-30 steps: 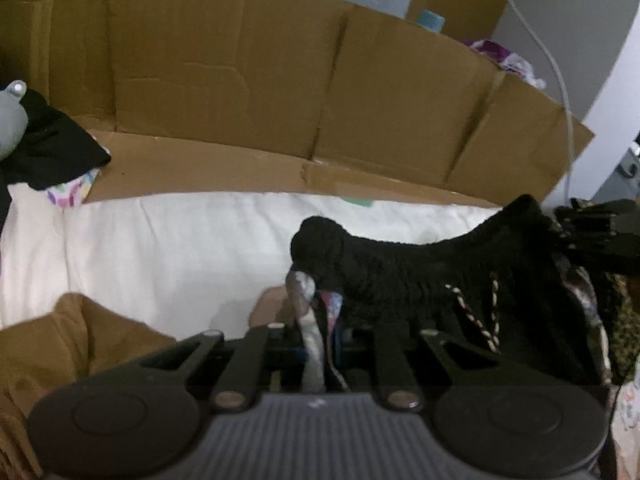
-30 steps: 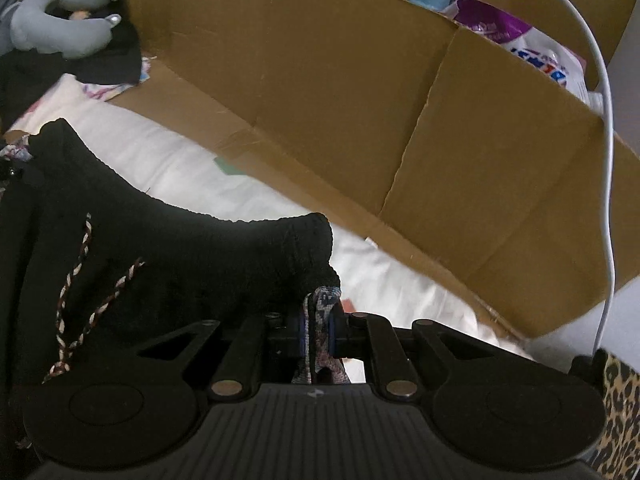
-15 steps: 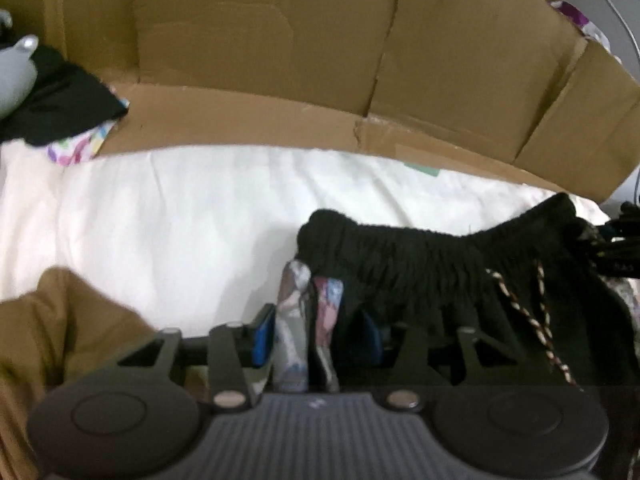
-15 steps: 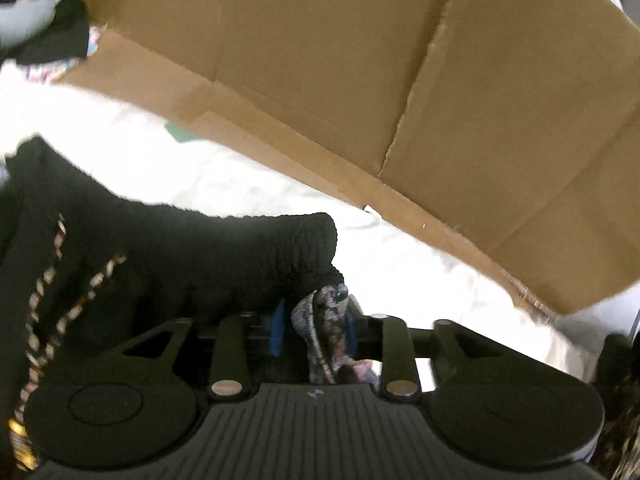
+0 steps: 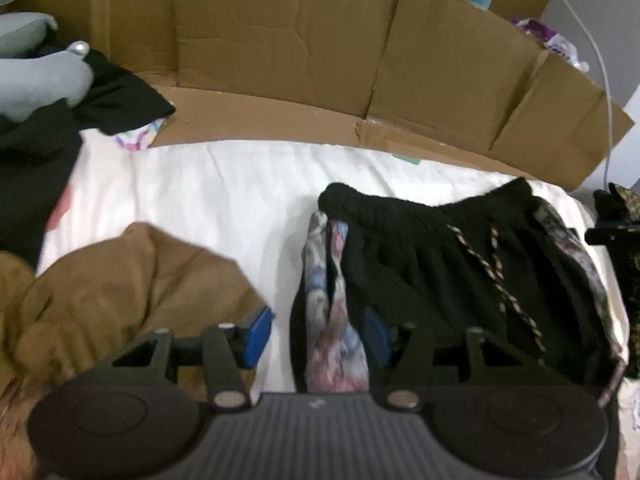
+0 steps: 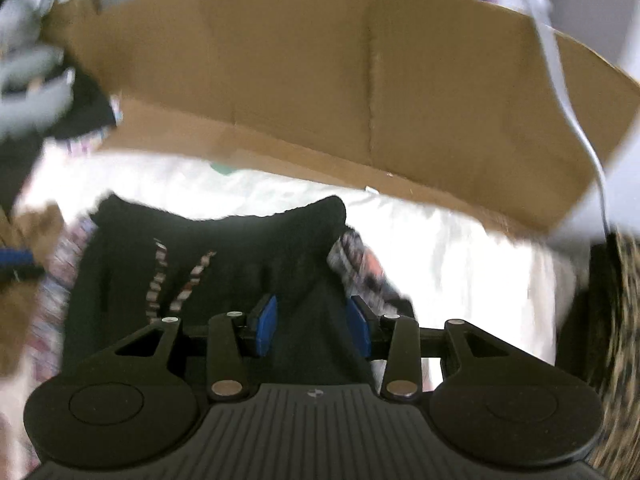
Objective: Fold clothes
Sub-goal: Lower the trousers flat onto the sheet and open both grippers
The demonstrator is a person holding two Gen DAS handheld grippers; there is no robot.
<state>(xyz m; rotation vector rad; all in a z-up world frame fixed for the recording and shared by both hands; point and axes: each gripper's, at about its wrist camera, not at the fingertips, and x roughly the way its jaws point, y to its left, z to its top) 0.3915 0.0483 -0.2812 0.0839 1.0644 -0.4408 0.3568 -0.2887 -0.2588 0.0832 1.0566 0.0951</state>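
Your left gripper (image 5: 316,330) has its fingers spread wide, the patterned edge of the black shorts (image 5: 432,264) lying loose between them; your right gripper (image 6: 312,326) is likewise parted over the shorts; they lie flat on the white sheet (image 5: 224,192), beside a brown garment (image 5: 120,280).

Home setting, likely a bedroom: a white sheet (image 5: 224,188) covers a soft surface strewn with laundry, namely black drawstring shorts (image 5: 432,252), a brown garment (image 5: 120,280) and dark clothes (image 5: 36,148). Flattened cardboard boxes (image 5: 280,44) line the back edge, with a white cable (image 6: 568,92) and household clutter behind.
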